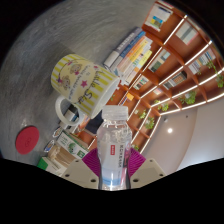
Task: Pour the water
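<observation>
Your claw (113,172) is closed on a clear water bottle (115,150), both purple pads (92,163) pressing its labelled body from either side, white cap (116,113) still on and pointing away along the fingers. The whole view is tilted, so the bottle looks already leaned over, shelves (175,70) slanting off beyond it. Just past the cap sits a glass-like vessel with a handle (66,112), hard to make out, and behind it a round yellow-green patterned tub (82,80); a red lid (27,139) lies apart on the grey surface (60,35). Likely step: bring the mouth over the receiving vessel. Cap looks on, so check it before tipping. Keep the squeeze firm but not crushing, thin plastic buckles. Line the neck over the vessel's opening first, then roll slowly from the wrist; watch the tub, it's close
</observation>
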